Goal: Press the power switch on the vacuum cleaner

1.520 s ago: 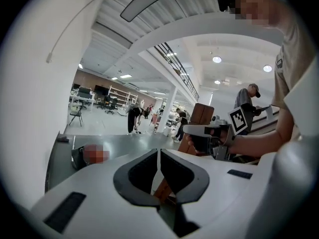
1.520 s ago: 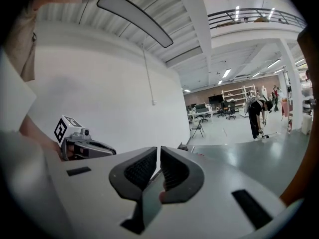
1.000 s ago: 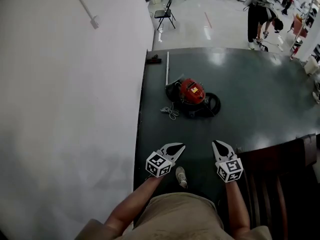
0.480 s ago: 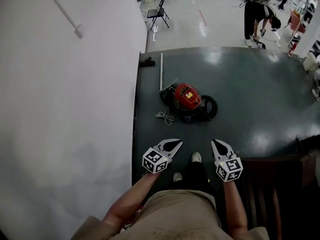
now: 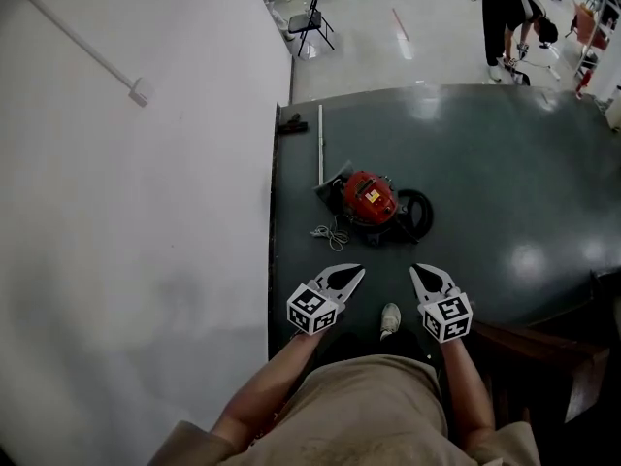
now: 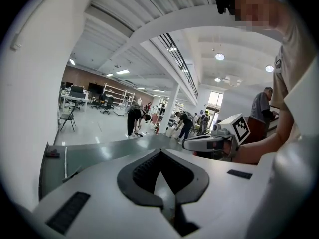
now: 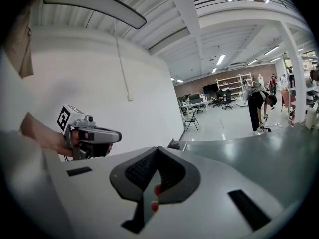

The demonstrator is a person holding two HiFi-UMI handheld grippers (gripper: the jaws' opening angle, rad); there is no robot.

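Observation:
A red canister vacuum cleaner (image 5: pixel 372 198) lies on the dark green floor mat (image 5: pixel 485 173), with its black hose (image 5: pixel 415 214) coiled at its right. Both grippers hang side by side in the air short of it, over the mat's near edge. The left gripper (image 5: pixel 357 272) is shut and holds nothing; its jaws meet in the left gripper view (image 6: pixel 160 152). Beside it the right gripper (image 5: pixel 416 271) is shut and empty too (image 7: pixel 157 149). A sliver of red shows through the slit between the right jaws. The power switch cannot be made out.
A metal wand (image 5: pixel 320 144) and a black nozzle (image 5: pixel 293 122) lie beyond the vacuum, a white cord (image 5: pixel 333 231) at its left. A white wall (image 5: pixel 136 212) borders the mat on the left. A dark wooden chair (image 5: pixel 553 357) stands right. Far off are a folding chair (image 5: pixel 310 22) and a bending person (image 5: pixel 509 13).
The person has stepped forward, one shoe now between the grippers. The vacuum sits a little nearer the grippers in view. Both grippers stay shut and level.

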